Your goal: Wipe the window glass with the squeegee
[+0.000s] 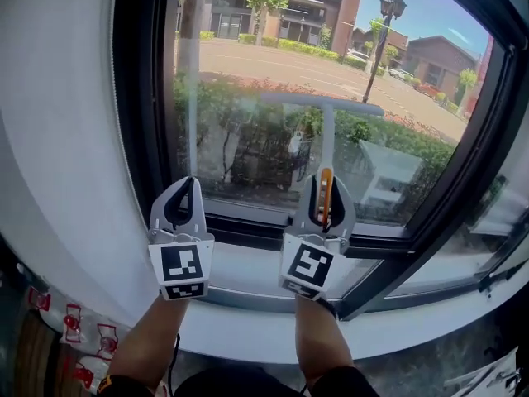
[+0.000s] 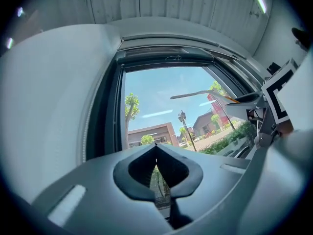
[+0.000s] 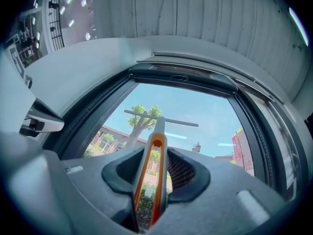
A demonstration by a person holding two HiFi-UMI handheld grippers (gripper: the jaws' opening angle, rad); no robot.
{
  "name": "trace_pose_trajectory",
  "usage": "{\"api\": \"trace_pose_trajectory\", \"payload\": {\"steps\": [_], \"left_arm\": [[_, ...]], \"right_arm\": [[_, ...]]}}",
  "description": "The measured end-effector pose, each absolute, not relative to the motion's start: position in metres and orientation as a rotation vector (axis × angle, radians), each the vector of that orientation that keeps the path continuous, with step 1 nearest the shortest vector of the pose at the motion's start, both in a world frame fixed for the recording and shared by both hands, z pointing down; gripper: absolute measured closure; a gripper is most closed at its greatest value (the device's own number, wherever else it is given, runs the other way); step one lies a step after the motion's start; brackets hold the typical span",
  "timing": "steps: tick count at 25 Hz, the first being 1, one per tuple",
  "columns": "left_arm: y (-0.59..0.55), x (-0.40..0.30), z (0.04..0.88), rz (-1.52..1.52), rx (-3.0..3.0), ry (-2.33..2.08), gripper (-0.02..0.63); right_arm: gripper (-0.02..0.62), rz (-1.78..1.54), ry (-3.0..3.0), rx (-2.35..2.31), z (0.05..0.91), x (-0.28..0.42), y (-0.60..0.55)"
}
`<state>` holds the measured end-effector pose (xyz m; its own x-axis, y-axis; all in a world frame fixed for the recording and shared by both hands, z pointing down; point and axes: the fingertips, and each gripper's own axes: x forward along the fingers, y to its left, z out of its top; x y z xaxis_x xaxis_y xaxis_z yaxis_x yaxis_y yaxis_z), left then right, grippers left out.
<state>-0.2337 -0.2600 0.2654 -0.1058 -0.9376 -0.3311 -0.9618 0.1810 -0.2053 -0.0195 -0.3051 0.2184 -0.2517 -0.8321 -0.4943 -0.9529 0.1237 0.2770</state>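
Observation:
A squeegee with a grey and orange handle (image 1: 326, 190) and a grey blade bar (image 1: 322, 102) stands upright against the window glass (image 1: 248, 73). My right gripper (image 1: 323, 208) is shut on the handle (image 3: 151, 170), and the blade bar (image 3: 161, 118) shows ahead against the sky. My left gripper (image 1: 182, 208) hangs beside it to the left, just below the glass, shut with nothing between its jaws; in the left gripper view (image 2: 156, 173) its pads meet, and the squeegee blade (image 2: 200, 94) shows at the right.
A dark window frame (image 1: 140, 98) surrounds the pane, with a white sill (image 1: 248, 267) under the grippers and a white wall (image 1: 58, 139) at the left. A second pane (image 1: 496, 213) angles off at the right. Red and white items (image 1: 74, 337) lie low at the left.

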Motion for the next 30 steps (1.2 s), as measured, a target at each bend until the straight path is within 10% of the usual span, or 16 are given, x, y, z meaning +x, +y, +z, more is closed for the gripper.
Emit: {"api": "trace_pose_trajectory", "payload": {"steps": [12, 30], "left_arm": [[-0.236, -0.304, 0.246, 0.156, -1.743, 2.169, 0.6], [-0.251, -0.304, 0.301, 0.135, -1.845, 2.15, 0.601]], "right_arm": [[0.477, 0.827, 2.249, -1.693, 0.187, -0.163, -0.303], [0.477, 0.882, 2.27, -1.789, 0.2, -0.196, -0.333]]}}
